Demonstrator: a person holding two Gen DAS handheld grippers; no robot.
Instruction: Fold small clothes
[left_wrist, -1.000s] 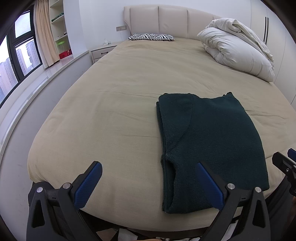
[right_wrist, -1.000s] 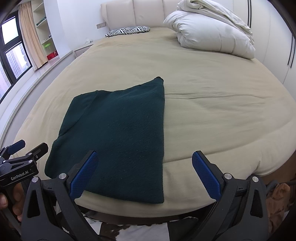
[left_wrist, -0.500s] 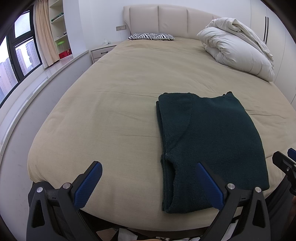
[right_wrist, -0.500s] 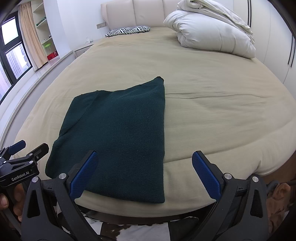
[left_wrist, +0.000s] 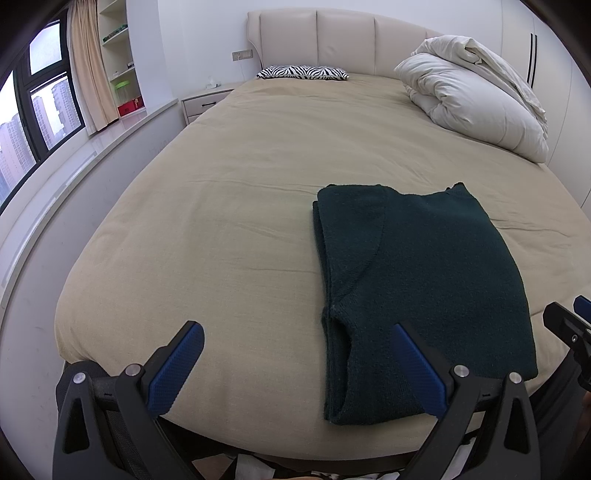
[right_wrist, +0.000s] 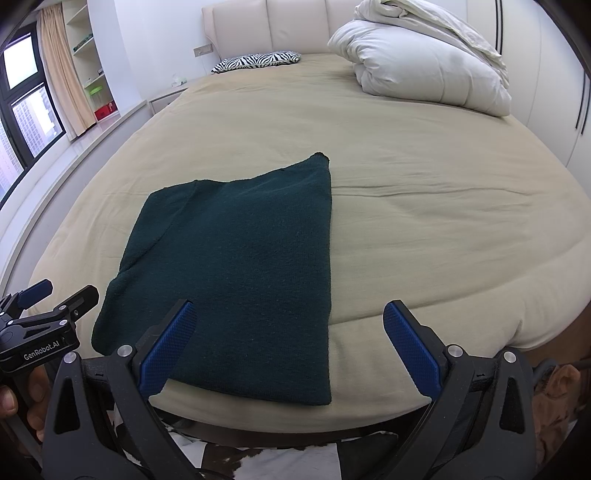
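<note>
A dark green knit garment (left_wrist: 421, 288) lies folded into a long rectangle on the beige bed (left_wrist: 229, 206), near its front edge. It also shows in the right wrist view (right_wrist: 236, 273). My left gripper (left_wrist: 295, 369) is open and empty, held just off the bed's front edge to the garment's left. My right gripper (right_wrist: 288, 350) is open and empty, at the bed's front edge by the garment's near right corner. The left gripper shows at the left of the right wrist view (right_wrist: 48, 310).
A white folded duvet (left_wrist: 472, 107) lies at the bed's far right. A zebra-print pillow (left_wrist: 303, 72) sits by the headboard. A nightstand (left_wrist: 203, 103), a window ledge and shelves stand at the left. A wardrobe (right_wrist: 546, 74) lines the right wall.
</note>
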